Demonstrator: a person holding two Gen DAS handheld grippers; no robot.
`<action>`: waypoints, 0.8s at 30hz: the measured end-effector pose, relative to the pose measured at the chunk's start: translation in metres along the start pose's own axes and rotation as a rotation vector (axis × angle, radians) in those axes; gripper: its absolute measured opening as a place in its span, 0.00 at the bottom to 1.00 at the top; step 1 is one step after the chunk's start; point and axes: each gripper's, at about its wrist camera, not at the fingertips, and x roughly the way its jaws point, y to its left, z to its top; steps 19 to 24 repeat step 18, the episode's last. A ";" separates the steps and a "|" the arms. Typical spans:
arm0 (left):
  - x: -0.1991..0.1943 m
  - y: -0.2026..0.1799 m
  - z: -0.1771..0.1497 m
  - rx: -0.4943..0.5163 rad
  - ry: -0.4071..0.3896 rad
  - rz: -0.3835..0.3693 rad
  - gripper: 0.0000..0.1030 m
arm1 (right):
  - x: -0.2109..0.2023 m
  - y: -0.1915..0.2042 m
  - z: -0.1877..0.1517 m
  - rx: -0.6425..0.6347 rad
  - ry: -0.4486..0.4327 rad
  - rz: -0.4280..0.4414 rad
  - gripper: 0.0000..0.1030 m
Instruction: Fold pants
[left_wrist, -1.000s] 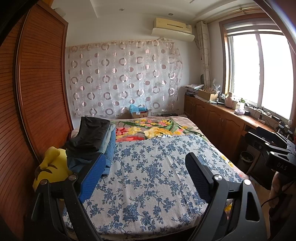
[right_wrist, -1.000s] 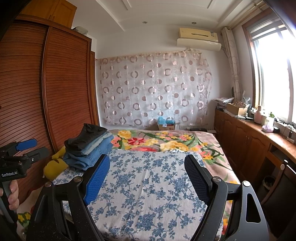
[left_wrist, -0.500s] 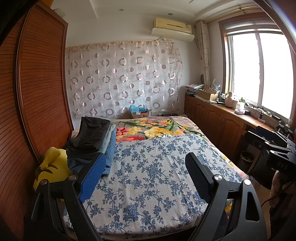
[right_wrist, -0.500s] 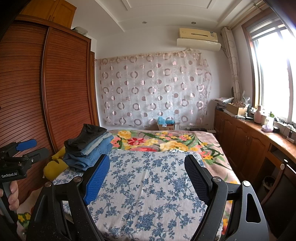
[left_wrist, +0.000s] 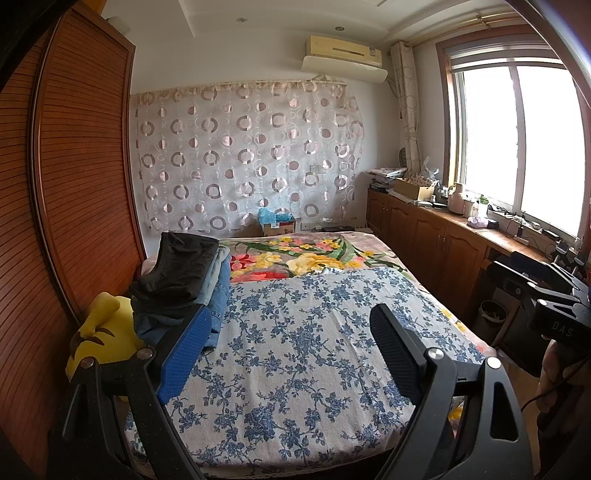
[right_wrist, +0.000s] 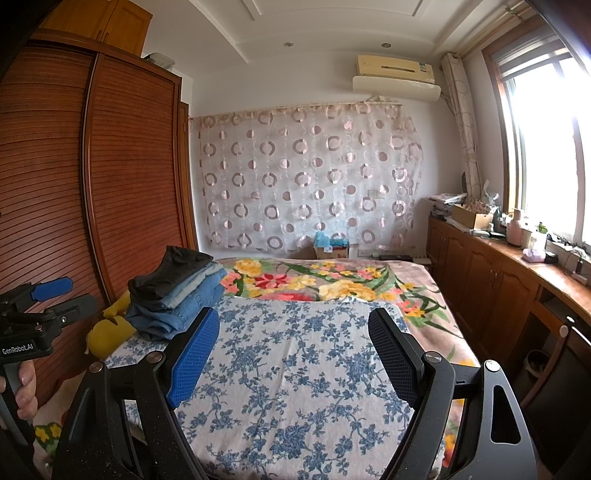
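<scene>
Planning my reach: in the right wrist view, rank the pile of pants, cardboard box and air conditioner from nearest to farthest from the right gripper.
1. Pile of pants, left on the bed.
2. Cardboard box, beyond the bed's far end.
3. Air conditioner, high on the far wall.

Right gripper: jaws open.

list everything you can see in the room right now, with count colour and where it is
pants stack: one pile, black on top of blue denim, left side of bed
sheet: one, white with blue flowers, near part of bed
blanket: one, pink with yellow and red flowers, far part of bed
plush toy: one, yellow, beside the pile by the wardrobe
wardrobe: one, brown slatted, left wall
curtain: one, pale with pink rings, far wall
air conditioner: one, cream, above curtain
cabinets: one row, brown, under the window
window: one, bright, right wall
left gripper: open, nothing between its fingers
right gripper: open, nothing between its fingers
</scene>
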 end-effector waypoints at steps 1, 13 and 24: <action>0.000 0.000 0.000 0.000 -0.001 0.000 0.86 | 0.000 0.000 0.000 0.000 0.000 0.002 0.82; 0.001 -0.001 0.000 0.000 -0.001 0.000 0.86 | -0.001 0.003 -0.001 -0.001 -0.007 0.000 0.82; 0.002 -0.001 -0.001 -0.001 0.000 0.001 0.86 | -0.001 0.003 -0.001 -0.001 -0.007 0.000 0.82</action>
